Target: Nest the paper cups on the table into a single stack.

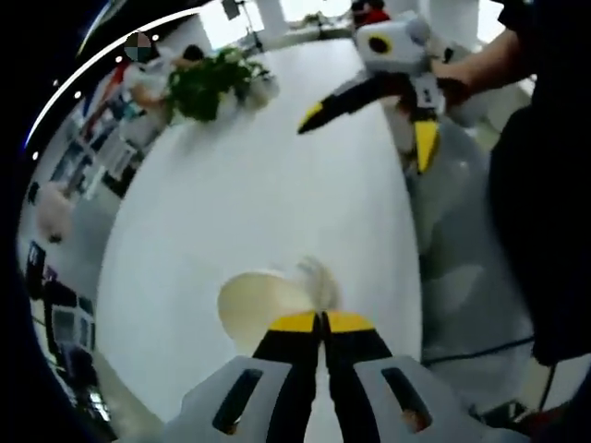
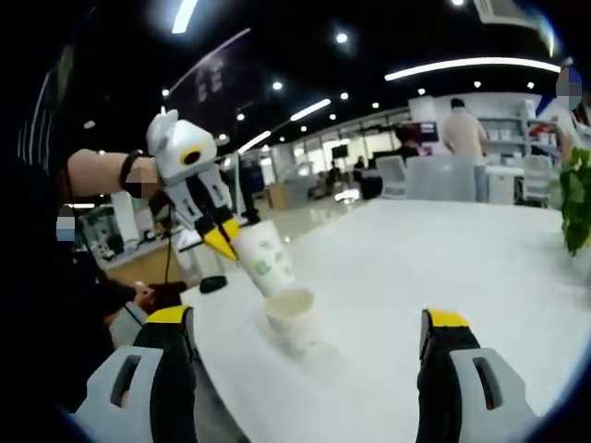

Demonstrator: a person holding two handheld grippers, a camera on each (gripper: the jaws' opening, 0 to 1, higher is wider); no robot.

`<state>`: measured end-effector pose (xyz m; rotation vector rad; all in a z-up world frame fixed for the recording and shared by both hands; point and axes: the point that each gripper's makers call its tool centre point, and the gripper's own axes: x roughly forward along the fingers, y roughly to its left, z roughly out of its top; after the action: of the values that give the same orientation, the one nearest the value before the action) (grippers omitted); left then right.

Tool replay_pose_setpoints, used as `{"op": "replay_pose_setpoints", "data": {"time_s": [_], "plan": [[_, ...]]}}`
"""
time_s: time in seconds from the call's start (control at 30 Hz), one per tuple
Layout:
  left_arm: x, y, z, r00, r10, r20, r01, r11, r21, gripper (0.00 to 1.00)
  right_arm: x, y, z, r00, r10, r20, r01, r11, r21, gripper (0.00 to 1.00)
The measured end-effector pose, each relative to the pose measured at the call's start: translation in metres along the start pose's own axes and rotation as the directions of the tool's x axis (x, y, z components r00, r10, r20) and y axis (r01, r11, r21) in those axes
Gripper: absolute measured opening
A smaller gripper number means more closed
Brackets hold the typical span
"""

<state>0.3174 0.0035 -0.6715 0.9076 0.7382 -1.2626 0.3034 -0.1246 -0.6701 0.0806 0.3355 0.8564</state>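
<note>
While clamped on the rim of a tilted paper cup [image 2: 263, 256] at frame centre-left of the right gripper view, held that cup's base in the mouth of a second cup [image 2: 295, 318] standing near the white table's [image 2: 443, 268] near edge: so stood the left gripper [image 1: 321, 323]. Showed wide-spread jaws, the right gripper [image 2: 305, 323], with broad bare tabletop ahead and a potted plant [image 1: 212, 83] upper left in the left gripper view. Bore green print too small to read, the held cup.

Two paper cups [image 2: 277, 277], one potted plant [image 1: 211, 85], one table [image 1: 277, 203], two claws [image 1: 323, 323].
</note>
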Motion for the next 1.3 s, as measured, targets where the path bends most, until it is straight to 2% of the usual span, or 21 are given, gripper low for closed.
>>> {"op": "replay_pose_setpoints", "data": {"time_s": [0.27, 0.37, 0.57, 0.63, 0.83, 0.9, 1.07, 1.2, 1.3], "plan": [[0.012, 0.003, -0.005, 0.997, -0.011, -0.075, 0.017, 0.997, 0.076, 0.00, 0.001, 0.005, -0.005, 1.000, 0.017, -0.005, -0.017, 1.000, -0.007, 1.00], [0.019, 0.001, -0.007, 0.994, -0.032, -0.109, 0.043, 0.994, 0.100, 0.00, 0.002, 0.006, -0.008, 1.000, 0.023, -0.007, -0.023, 1.000, 0.002, 1.00], [0.024, 0.003, -0.002, 0.991, -0.032, -0.132, 0.048, 0.992, 0.120, 0.00, -0.001, 0.009, -0.008, 1.000, 0.030, 0.001, -0.030, 1.000, 0.006, 1.00], [0.027, 0.002, -0.008, 0.983, -0.034, -0.182, 0.067, 0.982, 0.177, 0.00, -0.001, 0.009, -0.010, 0.999, 0.034, 0.005, -0.034, 0.999, 0.018, 1.00], [0.040, -0.006, -0.012, 0.973, -0.051, -0.223, 0.100, 0.971, 0.216, 0.00, -0.003, 0.006, -0.006, 0.999, 0.027, 0.020, -0.028, 0.999, 0.022, 1.00], [0.043, -0.006, -0.015, 0.970, -0.051, -0.238, 0.113, 0.960, 0.255, 0.00, -0.004, 0.005, -0.006, 0.999, 0.025, 0.024, -0.026, 0.999, 0.026, 1.00], [0.047, -0.006, -0.013, 0.971, -0.058, -0.232, 0.111, 0.968, 0.226, 0.00, -0.008, 0.007, -0.010, 0.999, 0.029, 0.017, -0.029, 0.999, 0.027, 1.00], [0.051, -0.007, -0.017, 0.968, -0.060, -0.244, 0.117, 0.968, 0.224, 0.00, -0.012, 0.005, -0.011, 1.000, 0.023, 0.018, -0.024, 0.999, 0.035, 1.00], [0.055, -0.009, -0.016, 0.970, -0.073, -0.231, 0.122, 0.971, 0.206, 0.00, -0.014, 0.004, -0.011, 1.000, 0.019, 0.022, -0.020, 0.999, 0.040, 1.00]]}}
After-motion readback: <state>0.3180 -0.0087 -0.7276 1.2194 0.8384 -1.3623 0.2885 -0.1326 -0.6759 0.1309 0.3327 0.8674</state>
